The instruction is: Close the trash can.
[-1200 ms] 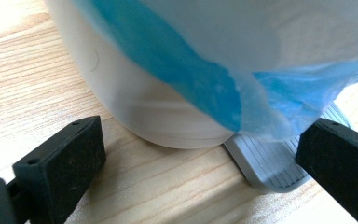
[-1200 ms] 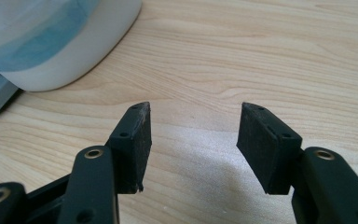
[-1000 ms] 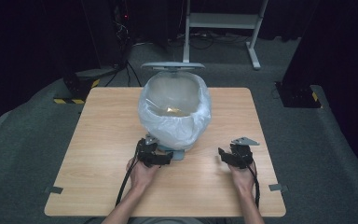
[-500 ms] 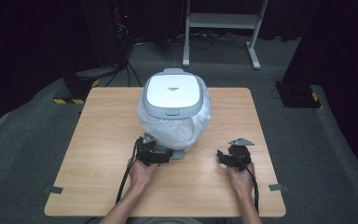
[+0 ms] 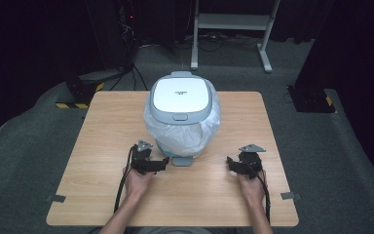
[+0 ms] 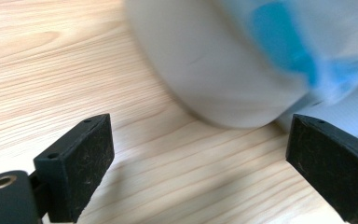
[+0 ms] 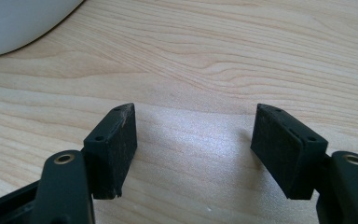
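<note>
Item 1, left gripper [image 5: 164,162]: held in the person's left hand [image 5: 137,181] at the near side of the table [image 5: 102,131], pointing toward the foot of the bin. In the left gripper view its two black pads [image 6: 81,161] stand apart with only bare wood between them; the jaws have just been closing, yet nothing is pinched. The bin's pale rounded base rises just beyond and a little to the right of the gap, blurred, close to the pads but clear of them.

Item 2, right gripper [image 5: 230,162]: held in the right hand [image 5: 251,185], at the same depth of the table, well apart from the left one. Jaws spread, having just been opening; the right gripper view shows plain tabletop between the pads [image 7: 116,147], and the bin's base only at the upper left corner, some way off.

Item 3, pedal [image 5: 182,160]: a small grey tab jutting from the bin's foot toward the person, just beside the left gripper's tips, touching neither gripper.

Item 4, bin [image 5: 180,102]: white, upright, on the middle of the table beyond both grippers, nearer the left. Its lid lies flat and closed. A translucent liner bag [image 5: 175,134] bulges out below the lid all round.

Item 5, floor beyond the table: grey carpet, cables, a white metal stand [image 5: 233,22].
</note>
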Motion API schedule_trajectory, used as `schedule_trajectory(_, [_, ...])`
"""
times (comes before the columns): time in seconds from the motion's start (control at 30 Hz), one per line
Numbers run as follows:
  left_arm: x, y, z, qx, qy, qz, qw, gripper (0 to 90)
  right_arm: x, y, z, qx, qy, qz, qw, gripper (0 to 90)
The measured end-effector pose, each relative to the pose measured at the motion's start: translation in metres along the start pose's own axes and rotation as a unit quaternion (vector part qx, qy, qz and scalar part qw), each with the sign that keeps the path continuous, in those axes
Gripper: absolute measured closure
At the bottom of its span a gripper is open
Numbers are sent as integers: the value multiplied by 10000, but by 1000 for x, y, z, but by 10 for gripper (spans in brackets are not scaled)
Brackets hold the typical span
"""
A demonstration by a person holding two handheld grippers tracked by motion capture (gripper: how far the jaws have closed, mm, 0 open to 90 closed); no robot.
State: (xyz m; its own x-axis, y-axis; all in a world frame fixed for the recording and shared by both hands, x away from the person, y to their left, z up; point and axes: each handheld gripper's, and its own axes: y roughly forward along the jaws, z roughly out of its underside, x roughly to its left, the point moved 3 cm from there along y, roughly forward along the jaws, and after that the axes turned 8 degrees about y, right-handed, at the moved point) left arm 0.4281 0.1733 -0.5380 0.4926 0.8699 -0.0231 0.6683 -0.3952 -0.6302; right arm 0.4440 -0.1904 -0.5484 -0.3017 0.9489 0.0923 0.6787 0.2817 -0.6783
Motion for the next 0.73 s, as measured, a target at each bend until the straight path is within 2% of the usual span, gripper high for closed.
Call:
schedule_trajectory(0.17, [14,-4,8,150,93,-301,9994,87,0,0,0,1,3,-1,10000,311])
schedule_trajectory(0.27, [22,-3,13,347,207,-472,9981,87,0,0,0,1,4,7,10000,305])
schedule_trajectory(0.37, [29,-4,18,409,277,-619,9969,90,0,0,0,9,11,12,10000,303])
schedule_trajectory(0.47, [34,-5,20,377,266,-645,9969,89,0,0,0,2,7,21,10000,300])
schedule_trajectory(0.73, [34,-5,19,409,218,-733,9962,92,0,0,0,4,-9,32,10000,299])
